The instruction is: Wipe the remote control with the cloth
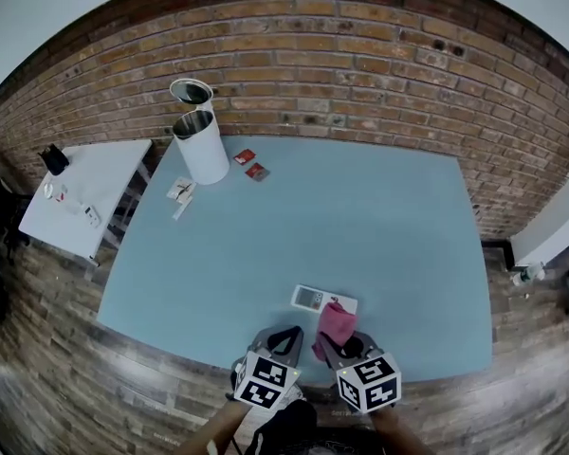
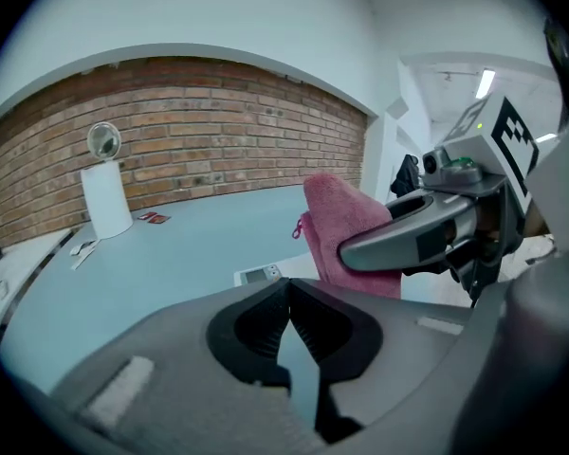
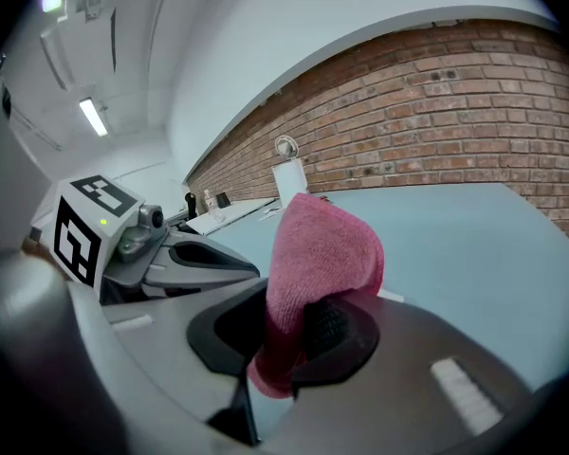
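A white remote control (image 1: 313, 298) with a small screen lies flat near the front edge of the light blue table (image 1: 360, 216). It also shows in the left gripper view as the remote (image 2: 261, 274), just beyond the jaws. My right gripper (image 3: 294, 335) is shut on a pink cloth (image 3: 318, 254) that stands up out of its jaws. In the head view the cloth (image 1: 336, 325) hangs over the remote's right end. My left gripper (image 2: 286, 297) is shut with nothing in it, close to the left of the right gripper (image 1: 339, 341).
A white cylindrical bin (image 1: 200, 145) with a round lid (image 1: 191, 91) stands at the table's far left. Two red packets (image 1: 250, 164) and some papers (image 1: 180, 192) lie beside it. A white side table (image 1: 81, 192) stands to the left, and a brick wall (image 1: 360, 74) runs behind.
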{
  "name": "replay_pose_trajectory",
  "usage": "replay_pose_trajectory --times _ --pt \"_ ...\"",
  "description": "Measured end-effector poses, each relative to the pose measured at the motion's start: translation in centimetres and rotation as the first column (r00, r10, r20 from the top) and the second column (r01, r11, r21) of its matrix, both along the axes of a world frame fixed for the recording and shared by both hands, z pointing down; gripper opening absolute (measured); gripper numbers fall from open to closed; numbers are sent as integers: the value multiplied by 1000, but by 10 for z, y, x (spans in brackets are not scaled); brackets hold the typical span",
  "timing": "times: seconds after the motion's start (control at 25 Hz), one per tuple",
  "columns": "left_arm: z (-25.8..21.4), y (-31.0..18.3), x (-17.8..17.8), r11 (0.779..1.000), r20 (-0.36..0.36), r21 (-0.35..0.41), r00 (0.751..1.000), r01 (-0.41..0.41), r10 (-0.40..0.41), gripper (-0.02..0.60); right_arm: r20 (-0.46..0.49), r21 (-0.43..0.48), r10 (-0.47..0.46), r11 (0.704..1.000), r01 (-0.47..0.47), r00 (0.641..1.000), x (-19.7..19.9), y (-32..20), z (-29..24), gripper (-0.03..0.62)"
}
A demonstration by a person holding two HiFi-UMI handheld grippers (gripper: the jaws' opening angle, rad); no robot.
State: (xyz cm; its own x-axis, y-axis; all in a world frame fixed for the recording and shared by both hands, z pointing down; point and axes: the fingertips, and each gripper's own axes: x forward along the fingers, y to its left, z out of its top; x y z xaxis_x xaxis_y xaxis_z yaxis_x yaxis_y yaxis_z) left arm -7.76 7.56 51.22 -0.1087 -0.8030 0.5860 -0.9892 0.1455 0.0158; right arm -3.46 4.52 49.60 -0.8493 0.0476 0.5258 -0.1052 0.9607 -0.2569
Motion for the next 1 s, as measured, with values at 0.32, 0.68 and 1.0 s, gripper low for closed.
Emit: replay_pose_trajectory --times 0.32,0.68,1.0 --pt "10 -19 -23 943 86 -85 941 -321 328 49 -26 0 107 994 -107 994 -15 -15 4 67" --pt "38 -36 -37 801 129 -224 798 -555 589 134 -46 -15 163 986 -164 985 -23 -27 11 66" --pt "66 -46 -42 661 119 -326 665 -676 738 215 -37 -30 148 988 -150 988 -37 -29 16 67"
